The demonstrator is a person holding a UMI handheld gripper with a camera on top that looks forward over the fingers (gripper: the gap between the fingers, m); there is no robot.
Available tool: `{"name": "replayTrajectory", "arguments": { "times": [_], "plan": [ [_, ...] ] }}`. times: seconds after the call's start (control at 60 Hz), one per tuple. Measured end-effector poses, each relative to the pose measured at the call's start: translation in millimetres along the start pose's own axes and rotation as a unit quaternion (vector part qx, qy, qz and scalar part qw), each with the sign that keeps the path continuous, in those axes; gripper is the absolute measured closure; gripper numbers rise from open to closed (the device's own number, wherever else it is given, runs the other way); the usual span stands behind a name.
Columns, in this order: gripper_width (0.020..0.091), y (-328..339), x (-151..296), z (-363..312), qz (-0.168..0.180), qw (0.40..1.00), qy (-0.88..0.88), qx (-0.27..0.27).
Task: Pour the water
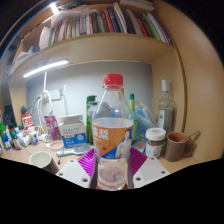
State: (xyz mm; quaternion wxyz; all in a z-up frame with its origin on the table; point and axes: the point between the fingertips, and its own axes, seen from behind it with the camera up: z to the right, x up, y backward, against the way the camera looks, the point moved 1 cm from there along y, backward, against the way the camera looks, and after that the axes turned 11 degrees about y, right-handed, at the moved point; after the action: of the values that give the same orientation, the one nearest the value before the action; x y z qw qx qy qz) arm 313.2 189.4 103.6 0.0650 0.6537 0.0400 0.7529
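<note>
The gripper is closed on a water bottle, its pads pressing both sides — the bottle stands upright with its red cap on. Right of the bottle, on the desk, sits a brown mug. Judging by this, pouring has not started — grasp done, tipping left.

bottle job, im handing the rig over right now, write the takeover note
Gripper: fingers closed on the water bottle, pads pressing its lower body on both sides.
Bottle: upright, red cap on, mostly full, held above the desk.
Possible targets: white cup beyond the fingers on one side, brown mug on the other beside a small jar.
Done: bottle grasped.
Left: cap looks closed, nothing poured yet; open it, pick a cup, tilt and pour.
</note>
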Motion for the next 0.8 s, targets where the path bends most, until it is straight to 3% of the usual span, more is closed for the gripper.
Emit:
{"name": "replayTrajectory", "arguments": {
  "times": [0.083, 0.233, 0.4, 0.55, 0.633, 0.65, 0.8],
  "plan": [
    [0.0677, -5.0, -13.9, -5.3, 0.002, 1.0, 0.001, 0.012],
    [0.0674, -5.1, -11.5, -11.8, 0.038, 0.998, 0.044, 0.016],
    [0.0652, -5.9, -11.8, -10.6, 0.037, 0.998, 0.039, 0.016],
    [0.053, -5.0, -13.3, -13.4, 0.033, 0.998, 0.053, 0.02],
    [0.0263, -4.6, -33.8, -18.8, -0.023, 0.997, 0.062, 0.041],
    [0.0245, -2.5, -36.2, -19.8, -0.03, 0.997, 0.061, 0.044],
    [0.0258, 33.2, -27.6, -12.9, -0.018, 0.998, 0.048, 0.039]
  ]
}}
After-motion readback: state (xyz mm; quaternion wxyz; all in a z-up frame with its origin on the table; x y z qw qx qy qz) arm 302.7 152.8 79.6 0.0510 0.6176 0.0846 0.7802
